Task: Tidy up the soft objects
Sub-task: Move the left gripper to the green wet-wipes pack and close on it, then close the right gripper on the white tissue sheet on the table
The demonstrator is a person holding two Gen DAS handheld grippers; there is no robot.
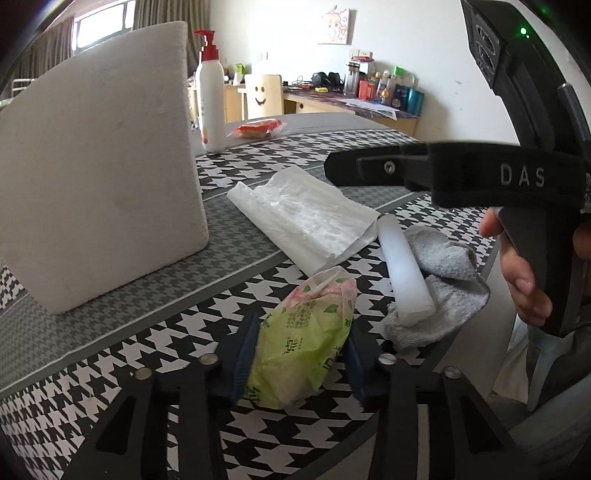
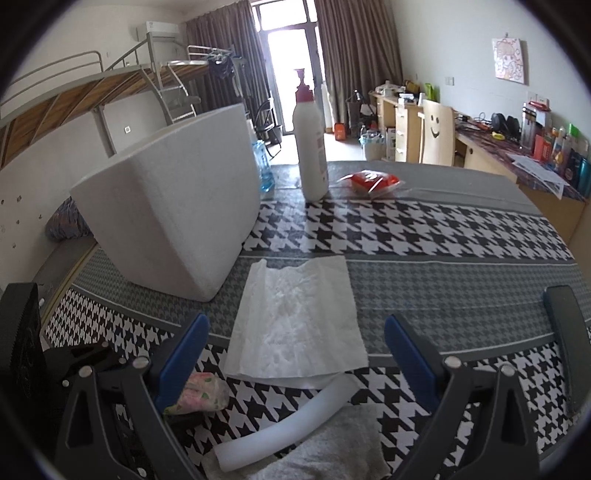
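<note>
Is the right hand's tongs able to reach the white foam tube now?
Probably yes. The right tongs stand open right above the white foam tube, which lies on the grey sock, with nothing between.

This is a lived-in home, a single room that serves as bedroom and study at once. A metal loft bed (image 2: 110,79) with a ladder stands by the brown curtains (image 2: 351,55) and the bright balcony door (image 2: 284,59), with an air conditioner (image 2: 159,27) up on the wall. Along the other wall runs a wooden desk (image 2: 491,155) crowded with bottles and headphones, a chair with a smiley face (image 2: 437,127) tucked in, a cartoon picture (image 2: 509,59) pinned above, and nearer is a table under a houndstooth cloth (image 2: 424,229).
</note>
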